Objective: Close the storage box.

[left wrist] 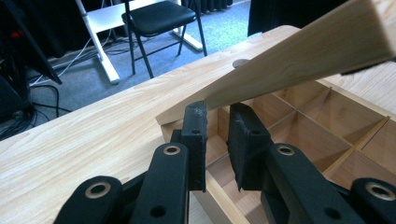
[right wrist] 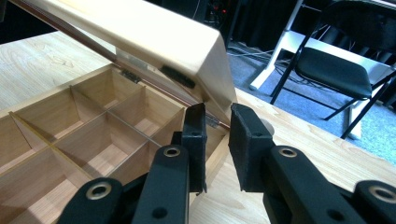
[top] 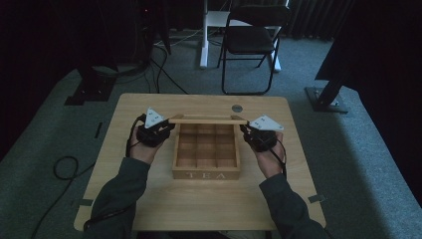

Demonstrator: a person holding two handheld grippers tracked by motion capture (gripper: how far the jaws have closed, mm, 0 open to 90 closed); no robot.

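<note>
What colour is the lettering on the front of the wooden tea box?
White: "TEA" on the light wooden compartment box's front wall, clearest in the high view.

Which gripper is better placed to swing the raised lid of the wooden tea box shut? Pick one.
Left, probably: the pale wooden lid has its edge lined up with the gap between the left gripper fingers, while the right gripper fingers sit just below the lid's corner.
</note>
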